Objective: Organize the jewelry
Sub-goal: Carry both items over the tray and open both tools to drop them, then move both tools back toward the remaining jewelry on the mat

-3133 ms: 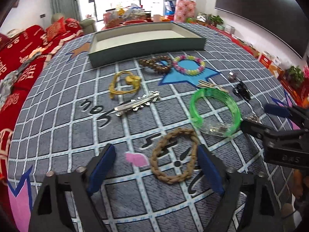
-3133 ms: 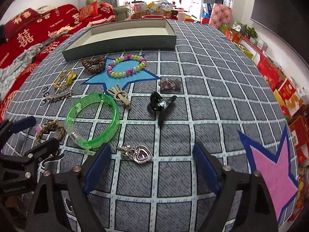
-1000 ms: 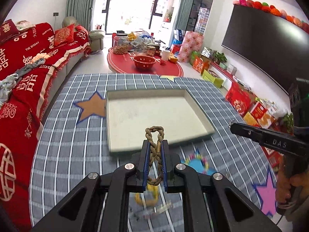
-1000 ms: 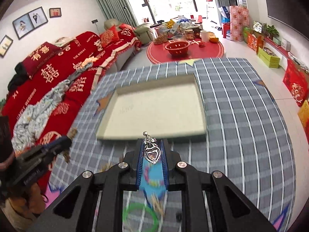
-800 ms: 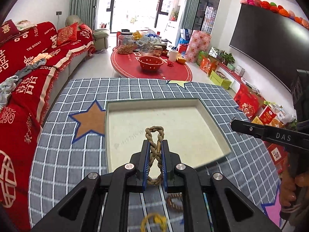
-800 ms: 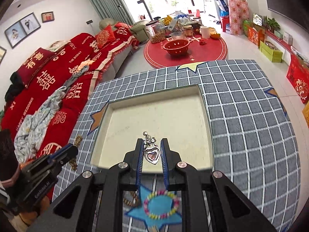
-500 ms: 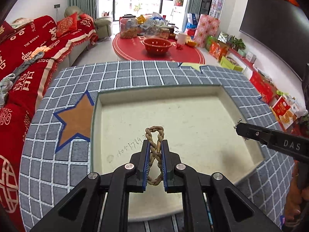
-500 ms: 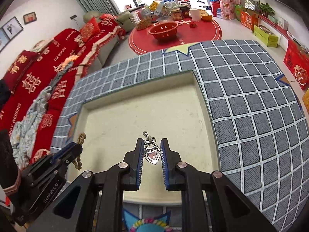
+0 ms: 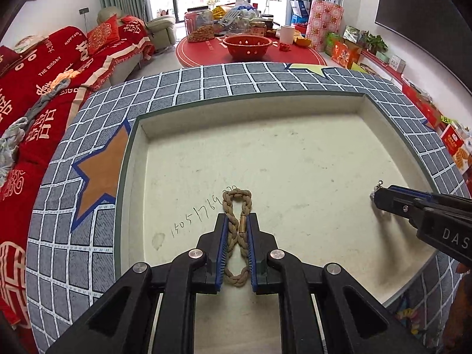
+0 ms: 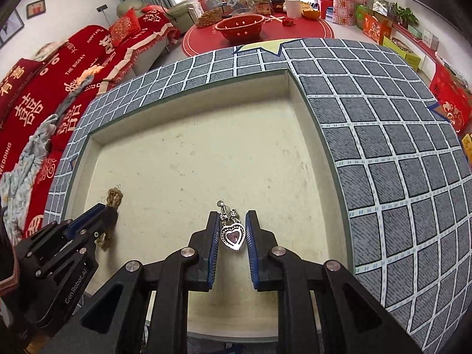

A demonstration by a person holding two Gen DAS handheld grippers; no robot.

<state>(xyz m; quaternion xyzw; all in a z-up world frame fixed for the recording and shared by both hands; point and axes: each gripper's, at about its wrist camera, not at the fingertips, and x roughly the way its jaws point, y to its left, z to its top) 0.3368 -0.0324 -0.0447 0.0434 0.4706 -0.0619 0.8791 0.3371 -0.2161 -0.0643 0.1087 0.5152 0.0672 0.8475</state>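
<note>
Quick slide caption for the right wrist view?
Right gripper holds a heart pendant over the tray; left gripper holds a braided bracelet.

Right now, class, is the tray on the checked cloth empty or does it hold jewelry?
Empty. The tray's pale floor shows only handwritten digits; the braided bracelet and heart pendant remain clamped above it.

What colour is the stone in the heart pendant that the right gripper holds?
Pale pink, set in a silver heart pendant. It shows best in the right wrist view.
</note>
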